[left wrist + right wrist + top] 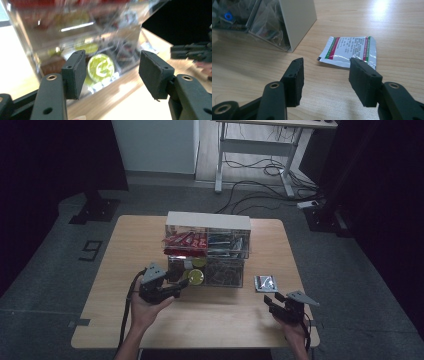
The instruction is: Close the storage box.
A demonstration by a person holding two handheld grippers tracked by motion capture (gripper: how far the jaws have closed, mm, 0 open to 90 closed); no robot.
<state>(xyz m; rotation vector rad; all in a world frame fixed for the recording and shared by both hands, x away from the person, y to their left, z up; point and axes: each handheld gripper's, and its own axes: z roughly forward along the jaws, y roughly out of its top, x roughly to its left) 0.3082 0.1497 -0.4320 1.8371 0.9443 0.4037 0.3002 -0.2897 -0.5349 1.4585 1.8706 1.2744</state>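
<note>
- My left gripper [184, 285] spread, empty, at the clear organizer's [207, 251] near-left drawer, facing the green disc [100, 67] inside.
- My right gripper [271, 302] spread, empty, hovering just near of the sachet [349, 50] on the table [220, 320], right of the organizer.

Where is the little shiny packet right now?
The packet lies flat on the table, just right of the clear drawer box and ahead of the open right gripper.

A lab or office room: black curtains [55, 155], a height-adjustable desk [260, 145], floor cables [260, 175].
</note>
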